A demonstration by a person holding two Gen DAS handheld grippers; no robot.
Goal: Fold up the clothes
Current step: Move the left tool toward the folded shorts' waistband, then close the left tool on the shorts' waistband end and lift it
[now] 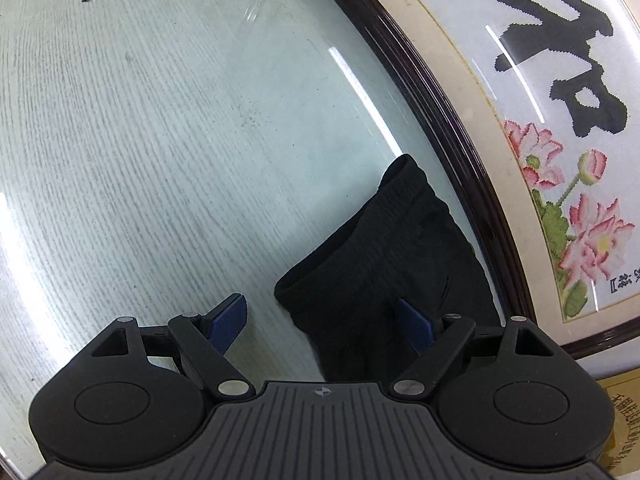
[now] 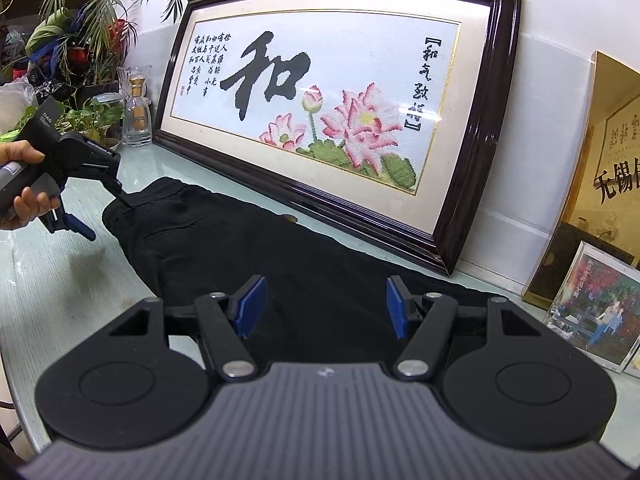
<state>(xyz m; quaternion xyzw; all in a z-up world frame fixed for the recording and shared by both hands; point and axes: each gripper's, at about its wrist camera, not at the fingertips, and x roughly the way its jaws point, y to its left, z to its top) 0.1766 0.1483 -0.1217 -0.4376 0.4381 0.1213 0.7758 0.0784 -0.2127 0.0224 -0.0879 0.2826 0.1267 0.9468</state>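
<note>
A black garment (image 2: 248, 264) lies flat along the glass-topped table, its waistband end (image 1: 384, 248) to the left. My left gripper (image 1: 320, 320) is open over the waistband corner, one blue pad over the cloth and one over bare table. It also shows at the left of the right wrist view (image 2: 90, 216), held by a hand, above the garment's left end. My right gripper (image 2: 326, 308) is open just above the middle of the garment, holding nothing.
A large framed cross-stitch picture (image 2: 320, 92) leans on the wall right behind the garment. A glass bottle (image 2: 136, 116) and potted plants (image 2: 80, 40) stand at the back left. A photo frame (image 2: 596, 308) and a gold plaque (image 2: 612, 160) stand at the right.
</note>
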